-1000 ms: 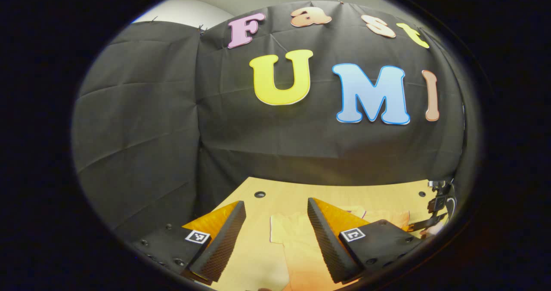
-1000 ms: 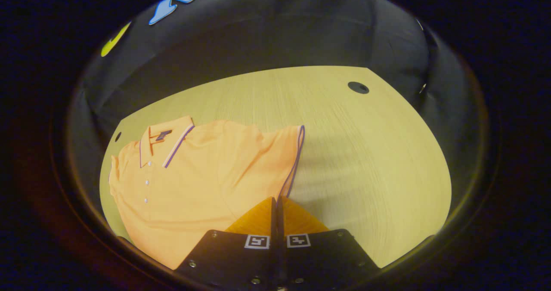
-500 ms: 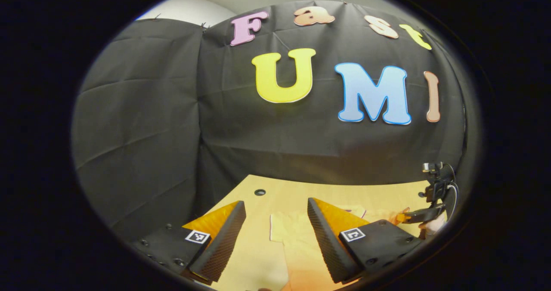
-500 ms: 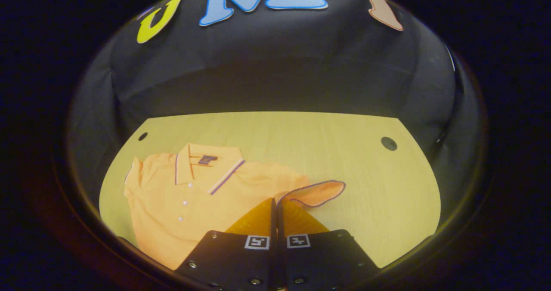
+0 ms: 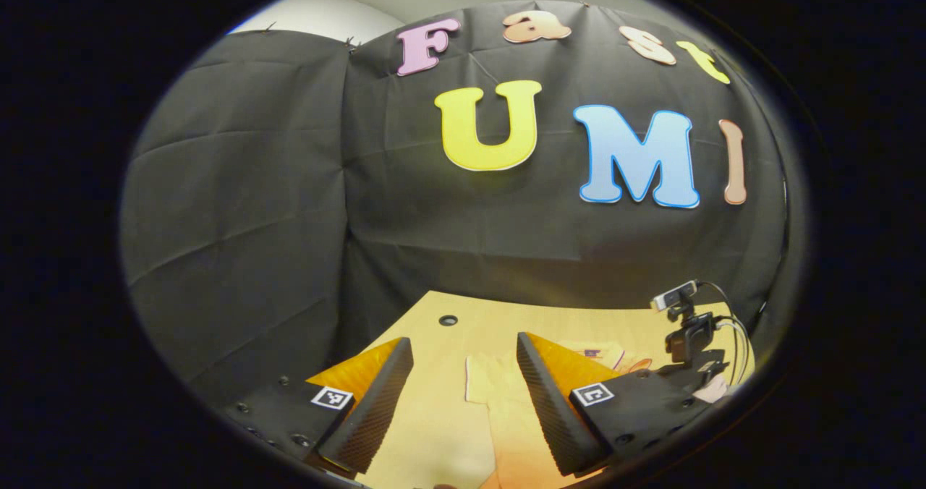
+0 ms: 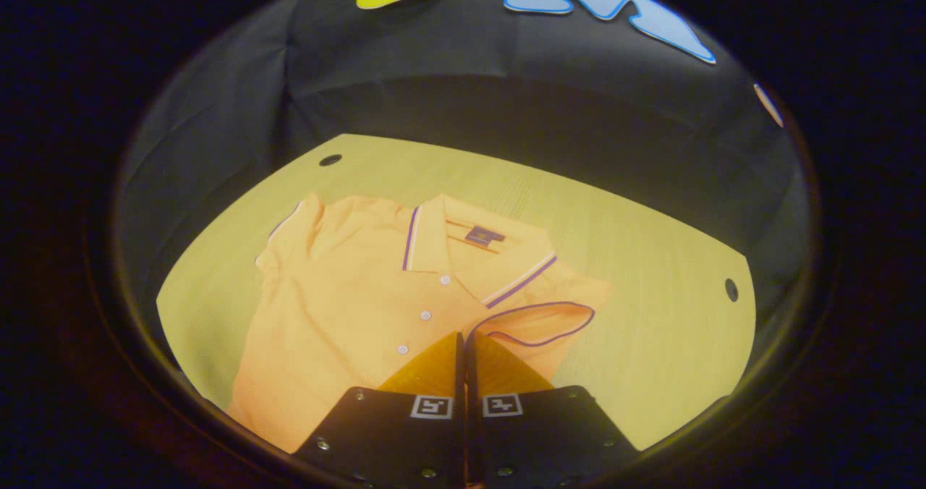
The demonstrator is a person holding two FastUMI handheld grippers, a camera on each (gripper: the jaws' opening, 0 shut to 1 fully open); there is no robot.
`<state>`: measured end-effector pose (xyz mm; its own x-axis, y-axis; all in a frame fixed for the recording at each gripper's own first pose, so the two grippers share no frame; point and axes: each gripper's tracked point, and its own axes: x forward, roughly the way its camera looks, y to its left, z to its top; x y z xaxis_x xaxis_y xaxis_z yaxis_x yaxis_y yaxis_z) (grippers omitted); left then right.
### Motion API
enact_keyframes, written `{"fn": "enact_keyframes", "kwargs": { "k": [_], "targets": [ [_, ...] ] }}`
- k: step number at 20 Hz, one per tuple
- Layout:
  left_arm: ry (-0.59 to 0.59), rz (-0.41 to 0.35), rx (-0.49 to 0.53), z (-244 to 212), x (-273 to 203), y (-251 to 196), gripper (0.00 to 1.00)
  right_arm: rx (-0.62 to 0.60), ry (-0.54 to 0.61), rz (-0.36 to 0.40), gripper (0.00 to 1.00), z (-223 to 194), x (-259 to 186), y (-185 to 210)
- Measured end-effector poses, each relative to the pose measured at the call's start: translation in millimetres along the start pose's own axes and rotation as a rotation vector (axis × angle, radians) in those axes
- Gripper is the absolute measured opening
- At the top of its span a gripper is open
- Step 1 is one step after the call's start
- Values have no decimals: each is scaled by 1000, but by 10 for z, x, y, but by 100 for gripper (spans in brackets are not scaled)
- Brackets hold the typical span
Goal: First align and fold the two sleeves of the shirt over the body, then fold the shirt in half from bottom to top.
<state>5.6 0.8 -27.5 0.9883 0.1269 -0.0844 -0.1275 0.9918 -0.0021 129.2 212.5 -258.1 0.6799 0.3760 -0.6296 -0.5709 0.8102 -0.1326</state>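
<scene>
An orange polo shirt [image 6: 347, 308] with a striped collar [image 6: 477, 257] lies face up on the wooden table [image 6: 651, 257]. My right gripper [image 6: 463, 334] is shut on the purple-trimmed cuff of one sleeve [image 6: 550, 322], held lifted and curled over the shirt's shoulder. The other sleeve [image 6: 289, 228] lies flat at the far left. In the left gripper view, my left gripper [image 5: 463, 338] stands open low over the table, with the shirt's edge [image 5: 499, 395] between and beyond its fingers. Farther right in that view is the right gripper [image 5: 687, 337], with its camera on top.
The black cloth wall closes the table's far side and both ends. Round holes sit near the table's far corners [image 6: 330, 160] [image 6: 731, 289] [image 5: 448, 320]. Bare wood lies to the right of the shirt [image 6: 673, 344].
My right gripper has carried the sleeve cuff up and inward over the shirt's body, so the sleeve now curls over. The left gripper has hardly moved and stays open.
</scene>
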Motion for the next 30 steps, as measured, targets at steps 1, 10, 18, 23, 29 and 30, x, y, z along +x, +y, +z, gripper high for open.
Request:
{"fn": "enact_keyframes", "kwargs": {
  "k": [1, 10, 18, 23, 29, 30],
  "targets": [
    [2, 1, -2, -9, -5, 10, 94, -6, 14, 20, 6, -33, -18, 64],
    [38, -31, -3, -246, 94, -66, 94, 18, -3, -2, 43, -51, -158, -18],
    [65, -96, 20, -478, 447, -222, 94, 50, -51, -24, 43, 32, -434, -88],
    [117, -132, 37, -893, 935, -266, 94, 76, -99, -11, 43, 124, -749, 0],
    [231, -200, 72, -1611, 1638, -409, 94, 147, -181, -16, 43, 251, -1275, 98],
    [247, -206, 73, -1740, 1729, -427, 95, 160, -190, -17, 43, 265, -1345, 113]
  ]
}}
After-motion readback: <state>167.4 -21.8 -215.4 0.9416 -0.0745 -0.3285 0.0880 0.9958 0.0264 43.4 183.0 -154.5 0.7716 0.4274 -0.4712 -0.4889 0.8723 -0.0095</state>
